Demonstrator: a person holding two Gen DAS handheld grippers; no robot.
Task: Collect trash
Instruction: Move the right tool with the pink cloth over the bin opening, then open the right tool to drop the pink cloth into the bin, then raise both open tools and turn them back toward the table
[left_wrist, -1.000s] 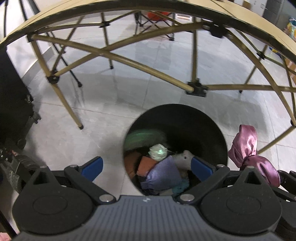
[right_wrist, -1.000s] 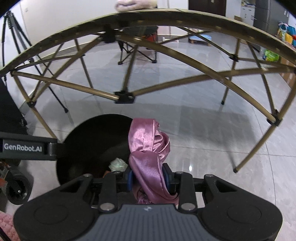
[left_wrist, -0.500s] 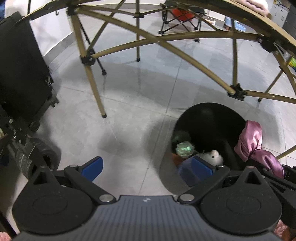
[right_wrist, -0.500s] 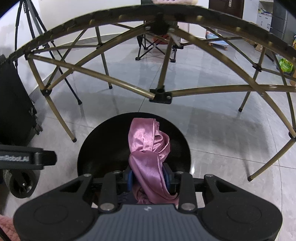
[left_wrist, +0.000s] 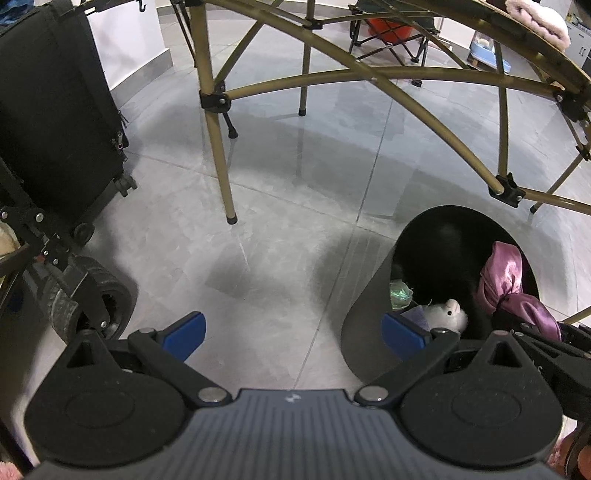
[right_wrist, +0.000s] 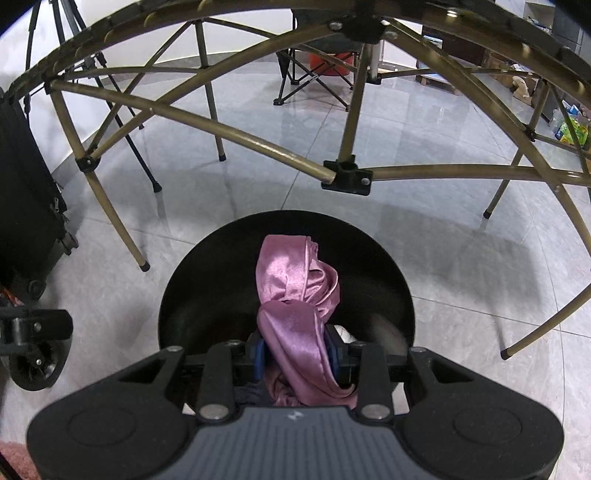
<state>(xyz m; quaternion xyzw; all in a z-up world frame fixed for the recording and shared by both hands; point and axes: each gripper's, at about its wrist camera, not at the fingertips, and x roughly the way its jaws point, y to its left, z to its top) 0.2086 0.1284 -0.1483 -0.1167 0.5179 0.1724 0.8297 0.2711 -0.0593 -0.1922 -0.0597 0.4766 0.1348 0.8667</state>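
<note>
My right gripper (right_wrist: 297, 356) is shut on a shiny pink satin cloth (right_wrist: 295, 295), which hangs right over the mouth of the round black bin (right_wrist: 207, 280). From the left wrist view the same pink cloth (left_wrist: 504, 280) shows above the bin (left_wrist: 369, 325), at the lower right. Inside the bin lie a white plush toy (left_wrist: 447, 312), a crumpled green wrapper (left_wrist: 400, 291) and some purple fabric. My left gripper (left_wrist: 295, 332) stands open and empty above the floor, left of the bin, its right fingertip over the bin's near rim.
A folding table's gold frame (right_wrist: 332, 173) arches over the bin, with legs (left_wrist: 221, 155) standing on the grey tile floor. A black wheeled case (left_wrist: 55, 110) and a cart wheel (left_wrist: 96, 299) stand at the left. A camping chair (right_wrist: 317, 70) is farther back.
The right gripper has carried the pink cloth leftward until it hangs centred over the bin. The left gripper has drifted left off the bin, still open.
</note>
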